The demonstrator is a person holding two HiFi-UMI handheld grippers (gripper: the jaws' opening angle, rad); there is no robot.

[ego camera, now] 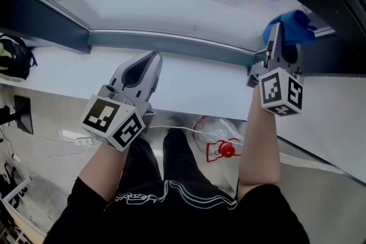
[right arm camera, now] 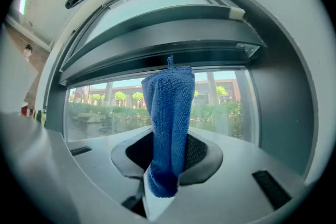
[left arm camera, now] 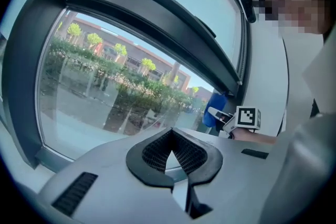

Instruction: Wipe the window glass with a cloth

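Window glass [ego camera: 171, 3]: big pane ahead of you; trees & buildings show thru it in both gripper views.
Frame [ego camera: 171, 42]: dark bar along the bottom edge, plus a dark upright close on the R of the cloth.
Sill [ego camera: 194, 86]: white ledge under the frame, bare betw. your two grippers.
Left gripper [left arm camera: 173, 157]: jaws pressed together, nothing betw. them; it hangs over the sill, short of the glass.
Right gripper [right arm camera: 165, 165]: pinching the cloth's lower end, held up by the pane's lower R corner.
Cloth [right arm camera: 169, 113]: blue, stands free above the jaws; can't tell if it touches the glass.
Risk 1: you hold only a small bite of cloth, so a hard push or fast stroke prob. drags it out.
Risk 2: the loose top may fold back, then hard jaw tips meet the glass instead of fabric.
Risk 3: go R and you hit the upright at once.
Room: open pane lies to your L & up; a low L sweep runs toward the left gripper, so move it off first.
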